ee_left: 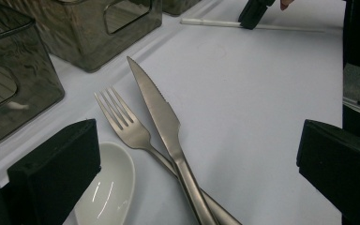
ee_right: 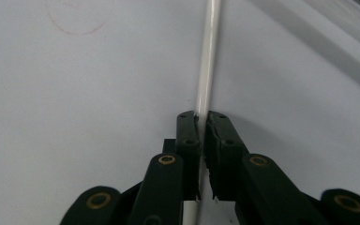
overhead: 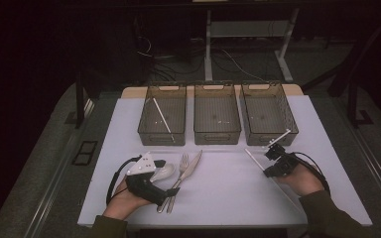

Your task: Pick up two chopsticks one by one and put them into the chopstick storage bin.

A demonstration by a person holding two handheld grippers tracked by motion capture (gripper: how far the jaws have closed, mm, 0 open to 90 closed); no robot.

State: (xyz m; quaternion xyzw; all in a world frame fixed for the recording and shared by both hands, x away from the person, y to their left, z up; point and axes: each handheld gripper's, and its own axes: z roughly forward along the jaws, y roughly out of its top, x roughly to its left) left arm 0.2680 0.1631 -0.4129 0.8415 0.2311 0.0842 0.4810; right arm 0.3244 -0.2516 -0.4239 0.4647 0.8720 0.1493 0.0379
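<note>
A thin white stick [overhead: 254, 158] [ee_right: 208, 56] lies on the white mat at the right, in front of the right bin. My right gripper [overhead: 269, 170] [ee_right: 201, 117] is shut on it low against the mat, and the stick runs on ahead of the jaws. At the left, my left gripper [overhead: 168, 177] [ee_left: 197, 140] stands open just above the mat. A white ceramic spoon [overhead: 164, 172] [ee_left: 108, 187] lies by its left jaw. A steel fork [overhead: 182, 163] [ee_left: 122, 122] and a steel knife [overhead: 192, 163] [ee_left: 157, 103] lie crossed between the jaws, untouched.
Three dark see-through bins [overhead: 162, 134] [overhead: 217, 136] [overhead: 250, 119] stand in a row at the far side of the mat. The left bin holds a white stick [overhead: 161, 115]. Another white stick [overhead: 279, 136] leans at the right bin's front. The right gripper [ee_left: 251, 16] shows far off in the left gripper view.
</note>
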